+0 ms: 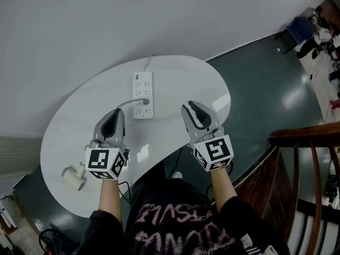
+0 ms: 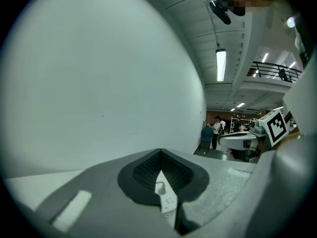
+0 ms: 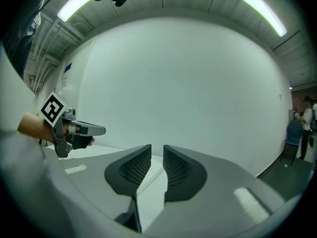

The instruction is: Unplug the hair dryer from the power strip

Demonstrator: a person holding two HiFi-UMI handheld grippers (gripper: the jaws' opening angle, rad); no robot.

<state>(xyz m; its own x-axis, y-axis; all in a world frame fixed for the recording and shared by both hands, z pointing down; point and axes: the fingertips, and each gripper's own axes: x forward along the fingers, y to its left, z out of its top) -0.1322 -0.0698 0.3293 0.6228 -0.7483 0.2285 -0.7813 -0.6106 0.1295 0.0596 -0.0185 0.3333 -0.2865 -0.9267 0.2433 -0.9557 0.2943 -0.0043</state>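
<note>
**plug** [image 1: 145, 102]: the dryer's, seated in a socket toward the near end of the strip [image 1: 142, 87]. not yet pulled.

**strip:** white, flat on the table [image 1: 180, 73], near its middle, long axis running away from the person. its own lead [image 1: 150, 60] leaves the far end and goes over the table's far edge.

**cord** [image 1: 125, 104]: grey, runs left from the plug and is lost under the left gripper.

**dryer** [image 1: 74, 178]: small, pale, lying at the near left edge of the table, well apart from the strip.

**left gripper** [image 1: 117, 113]: over the table just left of the strip's near end, aimed toward it. jaw tips are drawn together with nothing between them (its own view shows the strip and plug through the slit behind the tips).

**right gripper** [image 1: 194, 108]: over the table to the right of the strip, apart from it. jaws are parted by a narrow gap and empty.

**stage, as judged:** approach. neither gripper touches strip or plug.

**risks, as judged:**
- the strip is light and loose, so pulling the plug without pinning the strip would likely lift or drag the whole strip.
- the left jaws would need to part before they could take the plug. coming in as they are, they would only nudge it.
- gripping the cord instead of the plug body could strain the cord or let it slip.
- a hard tug on the cord toward the dryer might pull the dryer off the near edge.
</note>
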